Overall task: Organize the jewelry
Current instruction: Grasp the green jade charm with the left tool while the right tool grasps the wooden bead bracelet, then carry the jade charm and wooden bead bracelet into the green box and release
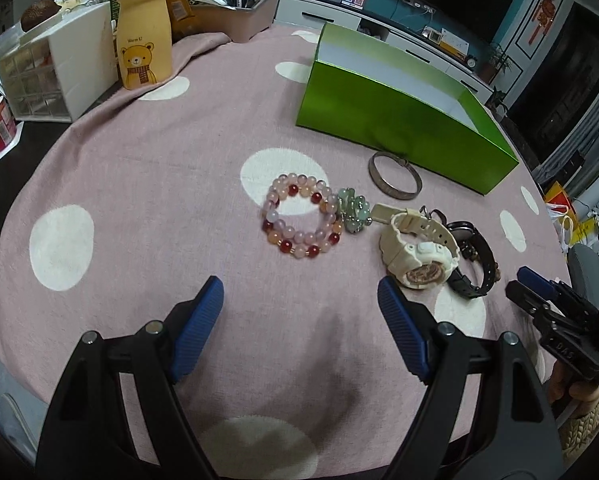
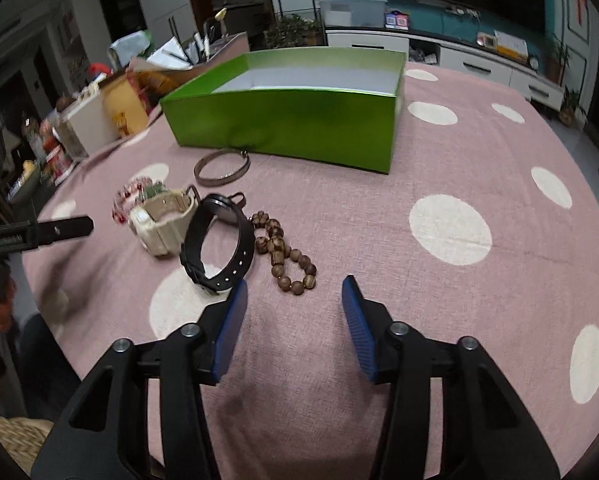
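Sitting open-topped, the green box shows only white interior; both grippers gape.

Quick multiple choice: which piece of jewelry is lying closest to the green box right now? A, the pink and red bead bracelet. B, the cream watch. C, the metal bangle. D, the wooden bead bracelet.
C: the metal bangle lies right at the foot of the green box, nearer than the other pieces, which sit further out on the cloth.

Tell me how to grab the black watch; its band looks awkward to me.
Pinch the near strap of the black watch, from above. It stands on edge as an open loop, so one finger of the right gripper could probably go inside, one outside.
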`<state>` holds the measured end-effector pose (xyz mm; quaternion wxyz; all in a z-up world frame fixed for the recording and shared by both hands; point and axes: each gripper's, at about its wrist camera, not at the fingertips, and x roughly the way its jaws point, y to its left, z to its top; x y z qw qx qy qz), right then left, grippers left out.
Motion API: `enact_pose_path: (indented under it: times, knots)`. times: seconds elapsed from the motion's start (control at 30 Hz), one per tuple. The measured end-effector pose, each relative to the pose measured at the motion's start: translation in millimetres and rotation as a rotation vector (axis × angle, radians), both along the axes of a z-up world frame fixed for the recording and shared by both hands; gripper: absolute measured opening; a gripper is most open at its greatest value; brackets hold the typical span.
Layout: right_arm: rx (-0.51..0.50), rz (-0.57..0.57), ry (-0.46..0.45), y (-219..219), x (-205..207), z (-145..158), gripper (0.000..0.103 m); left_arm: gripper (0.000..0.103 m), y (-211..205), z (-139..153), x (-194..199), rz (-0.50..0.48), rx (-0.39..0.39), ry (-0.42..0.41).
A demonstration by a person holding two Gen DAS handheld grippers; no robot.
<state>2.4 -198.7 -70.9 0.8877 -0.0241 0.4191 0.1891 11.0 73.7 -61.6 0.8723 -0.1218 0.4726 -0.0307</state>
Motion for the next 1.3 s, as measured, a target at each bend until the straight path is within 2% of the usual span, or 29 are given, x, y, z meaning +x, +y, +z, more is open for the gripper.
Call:
enact_pose_path:
  times: [0.2,0.3,0.4,0.47,0.53,0.67,0.87,1.03,1.3]
  knots:
    - [-0.060,0.043,-0.021,11,6,-6,0.037,0.081,-8,-1,2,-0.032,-0.015,-0.009]
    - [-0.093,0.067,-0.036,19,10,-9,0.032,0.081,-10,-1,2,-0.050,-0.048,-0.017]
    - [-0.138,0.088,-0.070,26,14,-11,0.021,0.081,-10,-2,5,-0.054,-0.082,-0.017]
    - [-0.162,0.093,-0.088,30,15,-11,0.008,0.080,-10,-3,7,-0.057,-0.111,-0.017]
    - [-0.187,0.080,-0.082,31,19,-15,0.007,0.080,-12,-2,9,-0.059,-0.110,-0.022]
    - [-0.117,0.037,-0.082,20,23,-9,0.007,0.072,-16,-3,15,-0.069,-0.094,-0.033]
    - [0.099,-0.064,-0.140,-21,27,34,0.007,0.050,-26,-3,31,-0.117,-0.042,-0.059]
    - [0.123,-0.072,-0.164,-30,26,49,0.007,0.039,-34,-5,45,-0.151,-0.012,-0.068]
    - [0.138,-0.066,-0.140,-24,27,39,0.007,0.026,-42,-6,60,-0.195,0.012,-0.075]
